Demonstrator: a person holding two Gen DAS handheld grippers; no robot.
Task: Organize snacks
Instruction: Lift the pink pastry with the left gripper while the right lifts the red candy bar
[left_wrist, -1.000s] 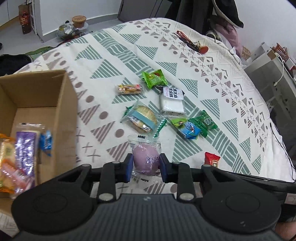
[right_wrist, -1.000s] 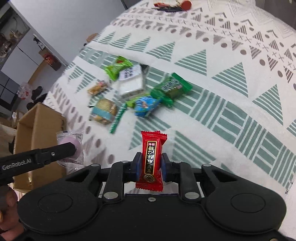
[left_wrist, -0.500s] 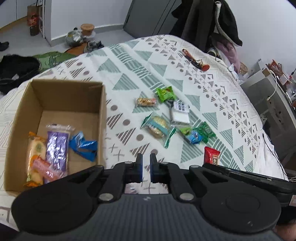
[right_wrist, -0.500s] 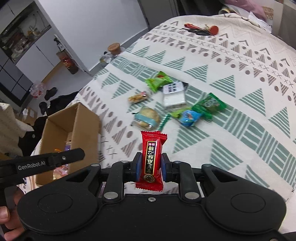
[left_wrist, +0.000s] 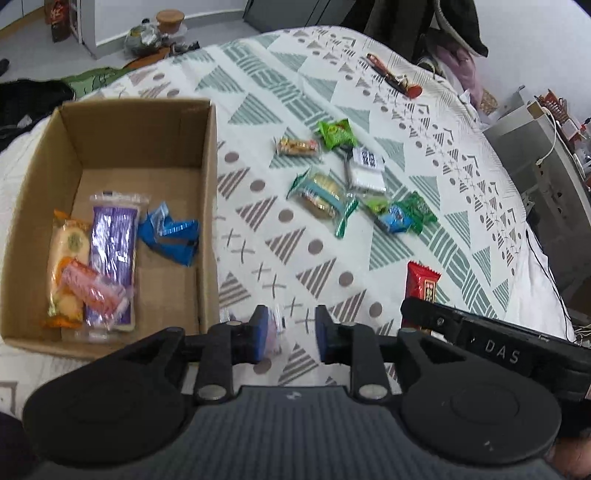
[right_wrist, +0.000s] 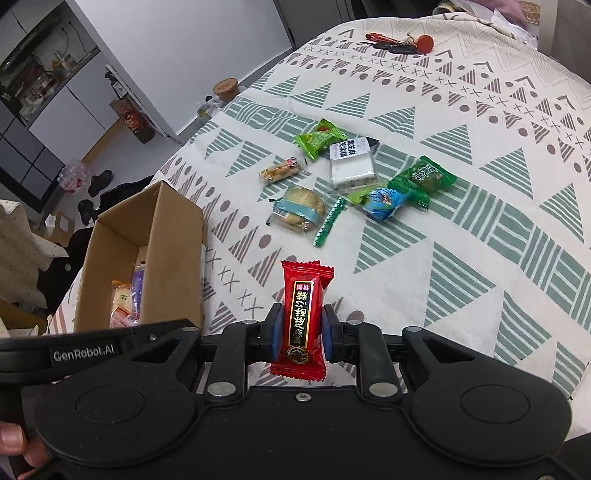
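Note:
My left gripper (left_wrist: 290, 334) is open, low beside the near right corner of the cardboard box (left_wrist: 210, 184). A blurred pale purple packet (left_wrist: 274, 328) shows against its left finger; the cloth shows through the rest of the gap. In the box lie a purple packet (left_wrist: 112, 236), a blue wrapper (left_wrist: 170, 236), a yellow packet (left_wrist: 68, 258) and a pink one (left_wrist: 88, 291). My right gripper (right_wrist: 301, 325) is shut on an upright red candy packet (right_wrist: 301, 317), right of the box (right_wrist: 177, 236). That red packet (left_wrist: 423, 284) also shows in the left wrist view.
Loose snacks lie mid-cloth: a light green packet (left_wrist: 337, 133), a biscuit stick (left_wrist: 297, 146), a white packet (left_wrist: 365, 170), a round cracker pack (left_wrist: 321, 192), a blue candy (left_wrist: 395, 218) and a dark green packet (left_wrist: 419, 210). Red-handled items (left_wrist: 395, 77) lie far back. A grey cabinet (left_wrist: 535, 147) stands right.
My left gripper went from shut to open, and the purple packet now sits blurred by its left finger. The right gripper kept the red packet and drew slightly nearer the box.

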